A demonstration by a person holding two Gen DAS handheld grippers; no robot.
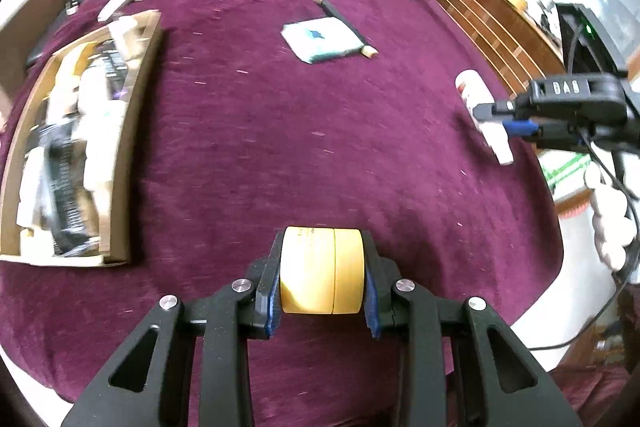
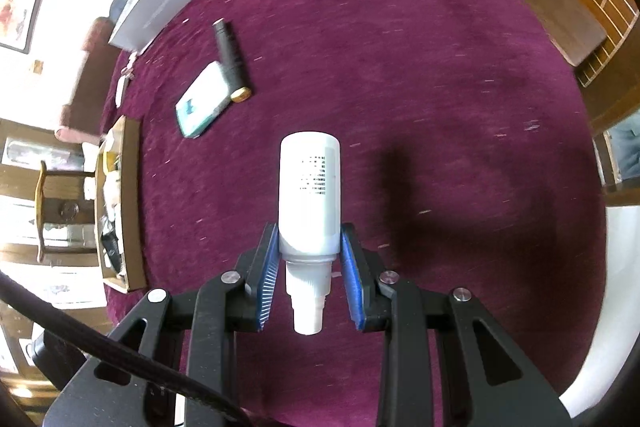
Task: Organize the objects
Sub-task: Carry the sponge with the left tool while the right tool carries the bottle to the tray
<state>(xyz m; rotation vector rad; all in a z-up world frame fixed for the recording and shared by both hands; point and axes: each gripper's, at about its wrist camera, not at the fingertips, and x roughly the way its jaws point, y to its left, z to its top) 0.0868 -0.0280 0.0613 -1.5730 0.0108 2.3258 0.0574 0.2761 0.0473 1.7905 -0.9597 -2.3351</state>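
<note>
So, landmark: the wooden tray, already full of small things, lies at the left edge of the purple cloth.
Left gripper: clamped on a yellow roll; the pads press its two flat sides.
Right gripper: clamped on a white bottle near its neck; the cap end points back at the hand and the long body points away.
Which way to the tray: to the left of both grippers.
Nearer hand: the left one, I think; the right one with the bottle is far across the cloth.
Still lying out: a teal box with a dark stick touching it, beyond the tray toward the far side.
Open room: bare cloth between both grippers and the tray, so nothing blocks the way.
Watch out: the tray looks crowded, so finding free spots may be hard.
</note>
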